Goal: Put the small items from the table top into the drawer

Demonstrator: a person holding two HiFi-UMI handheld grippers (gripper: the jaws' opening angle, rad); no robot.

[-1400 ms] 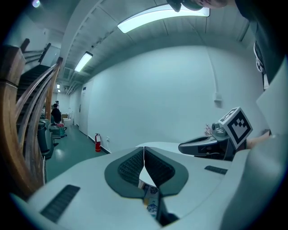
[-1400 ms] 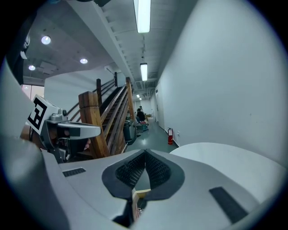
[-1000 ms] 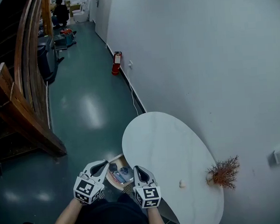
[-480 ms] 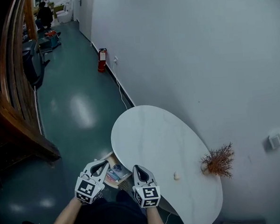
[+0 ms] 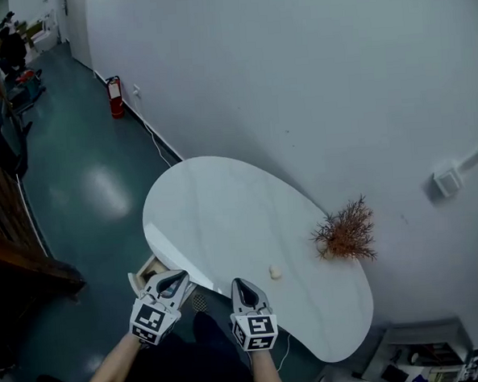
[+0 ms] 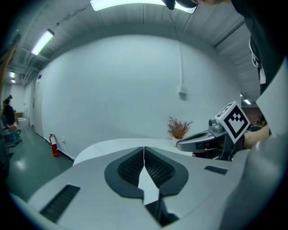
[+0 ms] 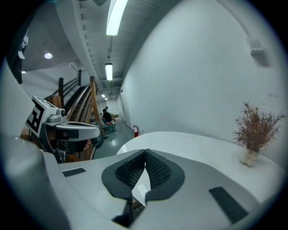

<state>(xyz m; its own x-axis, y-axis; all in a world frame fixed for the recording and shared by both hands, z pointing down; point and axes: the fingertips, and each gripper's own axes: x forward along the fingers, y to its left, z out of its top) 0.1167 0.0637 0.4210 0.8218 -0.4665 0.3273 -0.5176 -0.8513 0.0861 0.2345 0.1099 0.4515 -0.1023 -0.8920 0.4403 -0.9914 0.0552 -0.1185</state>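
A small cream item lies on the white oval table, near its front edge. My right gripper hovers just left of it at the table's edge, shut with nothing in it; its jaws meet at the tips. My left gripper is beside it over the table's near-left edge, also shut and empty. Only a beige corner of the open drawer shows below the tabletop; its contents are hidden.
A dried reddish plant in a small white pot stands at the table's back right against the wall. A red fire extinguisher stands on the green floor by the wall. Wooden stairs rise at the left.
The head view has swung right, so the table sits more to the middle. The drawer's contents, seen before, are now hidden under the tabletop. Both grippers stay shut and side by side.
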